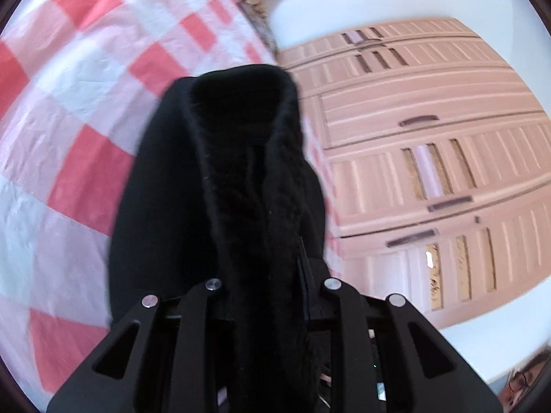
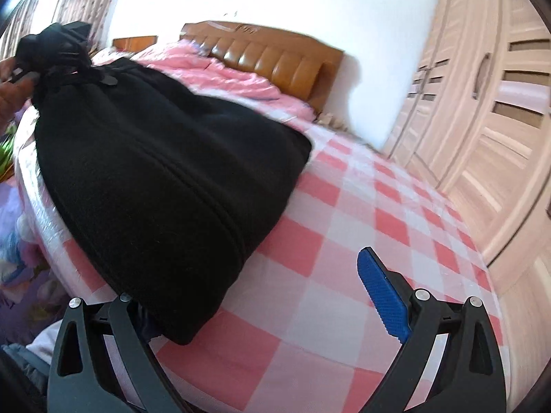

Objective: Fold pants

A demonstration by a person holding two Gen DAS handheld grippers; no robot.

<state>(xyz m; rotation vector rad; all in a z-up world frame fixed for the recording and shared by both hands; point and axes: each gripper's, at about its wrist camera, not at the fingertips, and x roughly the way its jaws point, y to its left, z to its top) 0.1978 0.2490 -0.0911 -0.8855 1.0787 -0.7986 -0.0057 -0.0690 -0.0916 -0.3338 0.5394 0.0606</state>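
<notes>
Checked bedsheet (image 2: pixel 361 206); black pants (image 2: pixel 165 172) run toward left gripper (image 2: pixel 55 55).

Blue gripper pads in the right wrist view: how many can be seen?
1. The blue pad sits on the finger at lower right, above the checked bedsheet. The opposite pad may be hidden behind the black pants.

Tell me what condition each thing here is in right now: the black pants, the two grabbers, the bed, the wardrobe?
Black pants: bunched, one end lifted, rest draped on bed.
Left gripper: shut on the pants.
Right gripper: open, pants edge over one finger.
Checked bedsheet: spread flat.
Pink quilt: rumpled by headboard.
Wardrobe: doors closed.
</notes>
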